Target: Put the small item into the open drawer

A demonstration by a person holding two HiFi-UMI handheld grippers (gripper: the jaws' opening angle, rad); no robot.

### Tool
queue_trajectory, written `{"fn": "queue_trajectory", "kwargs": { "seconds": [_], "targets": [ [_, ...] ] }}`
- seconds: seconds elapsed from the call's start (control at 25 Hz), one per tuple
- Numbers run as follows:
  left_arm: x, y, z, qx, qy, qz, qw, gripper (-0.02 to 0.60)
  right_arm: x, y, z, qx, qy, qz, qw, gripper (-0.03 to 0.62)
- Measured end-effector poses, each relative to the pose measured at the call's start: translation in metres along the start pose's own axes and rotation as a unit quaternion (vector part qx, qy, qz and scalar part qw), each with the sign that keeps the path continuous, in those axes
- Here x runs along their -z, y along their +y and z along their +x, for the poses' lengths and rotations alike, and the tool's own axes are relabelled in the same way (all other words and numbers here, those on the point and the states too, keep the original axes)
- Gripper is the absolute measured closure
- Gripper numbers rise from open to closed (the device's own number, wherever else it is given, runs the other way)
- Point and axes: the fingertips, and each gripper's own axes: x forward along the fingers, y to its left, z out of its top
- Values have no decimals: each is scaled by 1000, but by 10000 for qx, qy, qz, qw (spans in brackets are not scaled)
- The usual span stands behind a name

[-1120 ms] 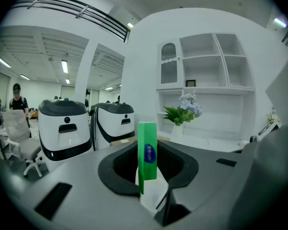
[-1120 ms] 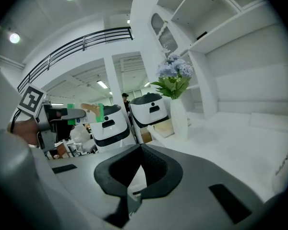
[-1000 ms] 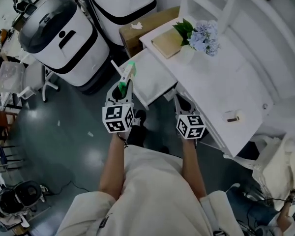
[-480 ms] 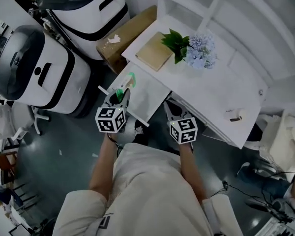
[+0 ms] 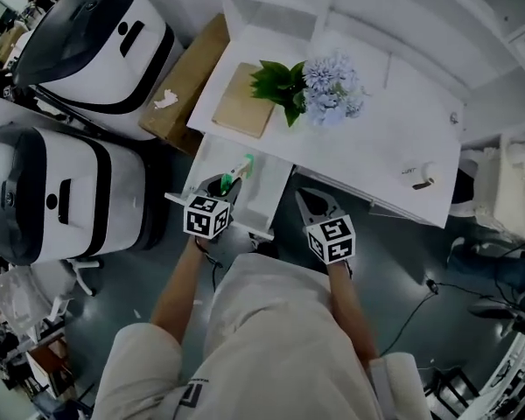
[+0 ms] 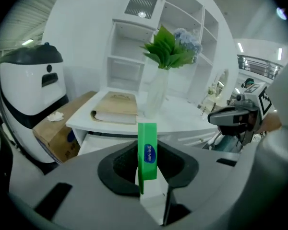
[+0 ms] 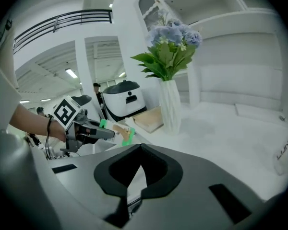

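The small item is a green and white box [image 6: 147, 153] standing upright between the jaws of my left gripper [image 6: 147, 147], which is shut on it. In the head view that gripper [image 5: 226, 182] holds the box [image 5: 237, 170] over the open white drawer [image 5: 267, 189] at the desk's front left. The right gripper view shows the same box [image 7: 127, 135] and left gripper [image 7: 93, 131] from the side. My right gripper [image 5: 308, 196] hangs in front of the desk edge, right of the drawer. Its jaws [image 7: 141, 150] are shut, with nothing held.
On the white desk [image 5: 376, 121] lie a tan book [image 5: 241, 112], a vase of blue flowers [image 5: 319, 86] and a small object [image 5: 420, 175] at the right. A cardboard box [image 5: 185, 81] and two large white-and-black machines [image 5: 57, 191] stand left. White shelves rise behind.
The left gripper has carried the green box from the drawer's near left corner to above the drawer's inside. The head camera has swung, and the right gripper keeps its place by the desk front.
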Motion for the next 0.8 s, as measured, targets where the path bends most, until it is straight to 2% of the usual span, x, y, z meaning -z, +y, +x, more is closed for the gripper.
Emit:
{"fn": "queue_trajectory", "kwargs": {
  "seconds": [0.24,0.32,0.44,0.48,0.52,0.68,0.8],
  "targets": [
    [18,0,31,776,495,-79,9957,482,22,-14,-6,401,159,302,9986,569],
    [26,0,38,936,732,212,9927,482,27,-16,-5,479,170,412,9979,569],
    [40,-1,50,1075,1114,962,9833,482,35,-15,-3,593,191,554,9965,569],
    [44,-1,53,1148,1189,1032,9808,482,39,-14,-3,621,202,602,9961,569],
    [48,0,58,1230,1242,962,9799,482,44,-12,-2,640,224,644,9956,568],
    [61,9,78,1484,1439,231,9781,482,70,-6,1,704,468,761,9935,569],
    [71,15,89,1575,1661,109,9734,482,81,-5,0,779,597,847,9916,569]
  ]
}}
